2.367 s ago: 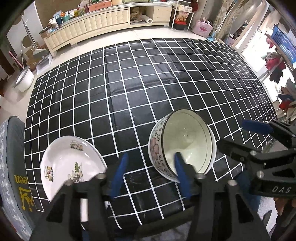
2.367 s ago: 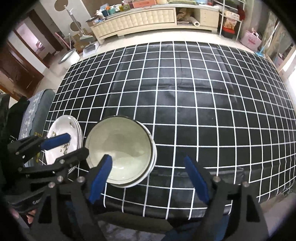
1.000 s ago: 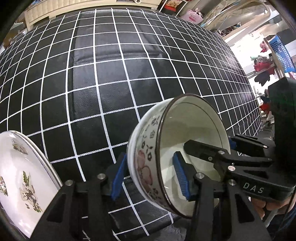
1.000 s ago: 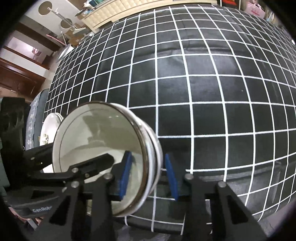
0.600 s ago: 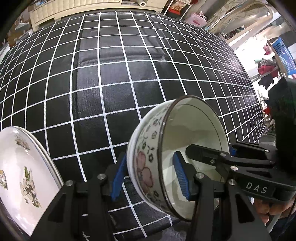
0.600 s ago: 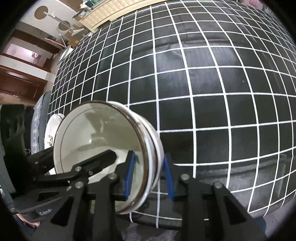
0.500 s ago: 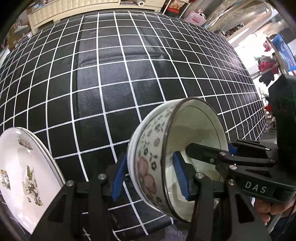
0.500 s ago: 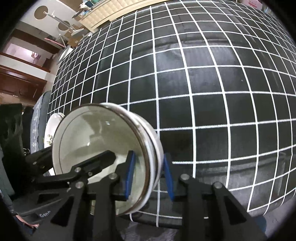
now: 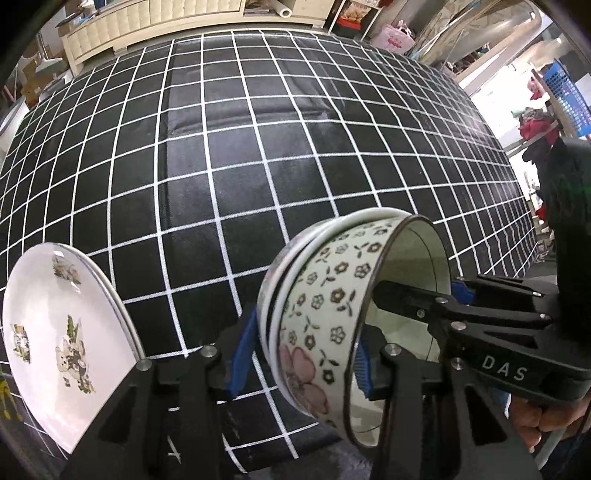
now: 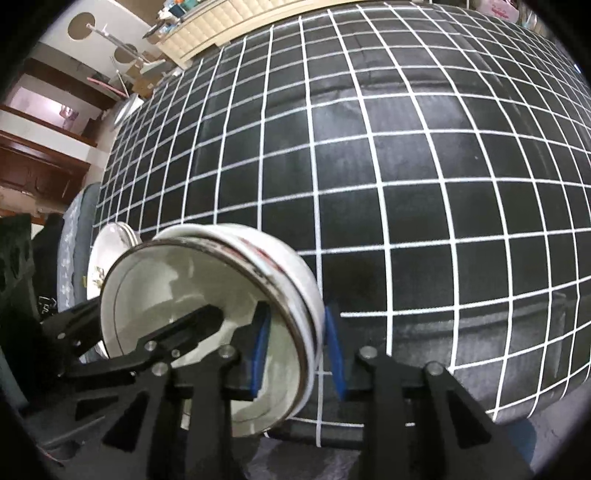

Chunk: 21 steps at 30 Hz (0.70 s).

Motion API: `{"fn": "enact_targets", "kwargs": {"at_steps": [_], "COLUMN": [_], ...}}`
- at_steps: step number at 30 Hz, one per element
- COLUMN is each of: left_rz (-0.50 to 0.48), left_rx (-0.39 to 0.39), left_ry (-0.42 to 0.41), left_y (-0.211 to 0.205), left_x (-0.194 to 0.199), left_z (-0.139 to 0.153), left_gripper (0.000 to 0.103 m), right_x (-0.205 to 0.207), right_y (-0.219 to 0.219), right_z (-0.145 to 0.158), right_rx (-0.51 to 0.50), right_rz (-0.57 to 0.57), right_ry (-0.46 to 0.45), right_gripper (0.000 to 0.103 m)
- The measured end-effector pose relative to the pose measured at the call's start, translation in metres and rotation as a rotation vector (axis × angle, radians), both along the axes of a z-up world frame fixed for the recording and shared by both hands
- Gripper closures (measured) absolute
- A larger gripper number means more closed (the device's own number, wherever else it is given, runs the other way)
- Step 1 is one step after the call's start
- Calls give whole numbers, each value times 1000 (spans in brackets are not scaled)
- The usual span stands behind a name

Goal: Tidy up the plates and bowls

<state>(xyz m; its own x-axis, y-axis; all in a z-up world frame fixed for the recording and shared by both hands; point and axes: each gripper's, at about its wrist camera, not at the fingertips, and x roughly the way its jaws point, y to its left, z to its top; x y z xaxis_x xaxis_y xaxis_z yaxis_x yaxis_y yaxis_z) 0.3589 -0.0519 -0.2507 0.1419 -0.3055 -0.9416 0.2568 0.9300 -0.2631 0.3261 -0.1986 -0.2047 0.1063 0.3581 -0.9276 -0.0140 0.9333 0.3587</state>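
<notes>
A stack of nested bowls (image 9: 328,314), the inner one patterned with small flowers, is held off the black grid tablecloth (image 9: 258,147). My left gripper (image 9: 301,354) is shut on the stack's rim on one side. My right gripper (image 10: 297,354) is shut on the rim on the opposite side; its black body shows in the left wrist view (image 9: 498,332). The bowls (image 10: 207,302) fill the lower left of the right wrist view. A stack of white plates with animal prints (image 9: 62,332) lies at the table's near left edge, also seen behind the bowls (image 10: 110,243).
A cream cabinet (image 9: 147,22) stands beyond the far edge of the table. A grey cushioned chair (image 10: 74,236) sits at the table's left side. Shelves with clothes and a blue basket (image 9: 565,96) are at the right.
Both grippers closed on the bowl stack and raised it off the table; over the last second the stack has tilted and risen a little. The plates have stayed put.
</notes>
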Motion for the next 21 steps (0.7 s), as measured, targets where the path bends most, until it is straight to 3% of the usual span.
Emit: {"fn": "enact_targets", "kwargs": {"at_steps": [6, 13, 21], "left_rz": [18, 42, 127], "left_rx": [-4, -20, -26], "left_ry": [1, -47, -96], "left_y": [9, 29, 89], "left_x": [-4, -4, -15], "left_z": [5, 38, 77], "left_gripper": [60, 60, 60], "right_x": [0, 5, 6], "right_y": [9, 31, 90], "right_z": [7, 36, 68], "right_rx": [8, -1, -2], "right_rz": [1, 20, 110], "right_ry": [14, -27, -84], "right_gripper": [71, 71, 71]}}
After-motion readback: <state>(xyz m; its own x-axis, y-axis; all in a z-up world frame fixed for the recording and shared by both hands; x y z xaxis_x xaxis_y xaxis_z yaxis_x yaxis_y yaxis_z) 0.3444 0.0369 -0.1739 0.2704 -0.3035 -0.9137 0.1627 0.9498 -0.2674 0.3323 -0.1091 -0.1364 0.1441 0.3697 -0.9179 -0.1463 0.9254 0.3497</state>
